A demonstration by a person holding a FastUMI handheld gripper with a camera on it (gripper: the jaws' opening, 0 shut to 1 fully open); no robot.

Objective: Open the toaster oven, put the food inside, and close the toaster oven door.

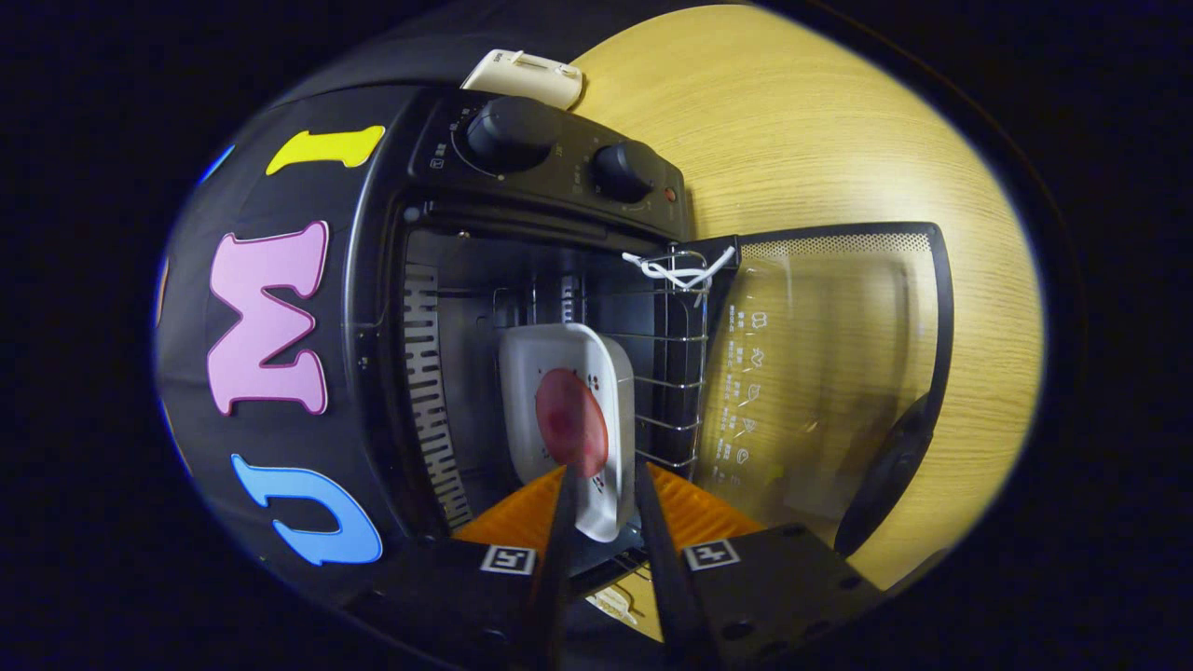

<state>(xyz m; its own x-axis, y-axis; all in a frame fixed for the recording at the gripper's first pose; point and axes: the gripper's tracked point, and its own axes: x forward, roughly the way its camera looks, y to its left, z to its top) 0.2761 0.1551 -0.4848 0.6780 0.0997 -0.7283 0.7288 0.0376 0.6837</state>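
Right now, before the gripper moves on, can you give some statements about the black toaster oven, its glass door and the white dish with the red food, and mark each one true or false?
1. The black toaster oven has its glass door open. True.
2. The white rectangular dish sits on the wooden table. False: it is on the wire rack in the oven's mouth.
3. A round red piece of food lies in the dish. True.
4. The gripper holds the door's handle. False: its fingers flank the dish's near edge.
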